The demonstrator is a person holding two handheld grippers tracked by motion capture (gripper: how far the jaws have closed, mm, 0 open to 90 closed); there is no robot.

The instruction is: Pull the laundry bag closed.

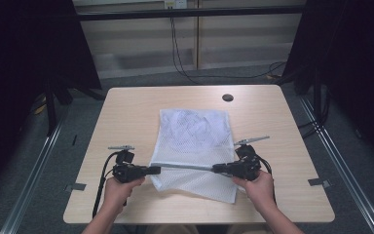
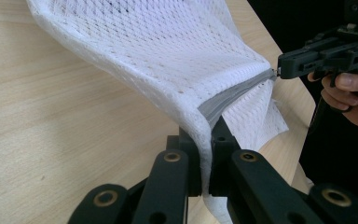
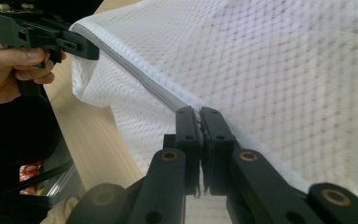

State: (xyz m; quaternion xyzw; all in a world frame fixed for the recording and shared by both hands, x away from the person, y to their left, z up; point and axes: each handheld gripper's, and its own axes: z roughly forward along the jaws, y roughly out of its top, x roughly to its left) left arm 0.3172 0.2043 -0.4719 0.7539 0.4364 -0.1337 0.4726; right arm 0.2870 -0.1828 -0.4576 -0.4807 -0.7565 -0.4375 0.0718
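Closest to the lens, the left gripper (image 2: pixel 205 154) has its jaws clamped on the corner of the white mesh laundry bag (image 2: pixel 177 56), right where the grey zipper (image 2: pixel 235 93) begins. From that pinch the zipper runs taut to the right gripper (image 2: pixel 279 72), whose jaws are pressed together on the zipper's other end, likely on the pull. Beyond both jaws the bag drapes down and lies flat on the wooden table (image 1: pixel 126 112). The zipper looks fully shut along its length, so I judge the closing done or nearly so; releasing the bag remains.
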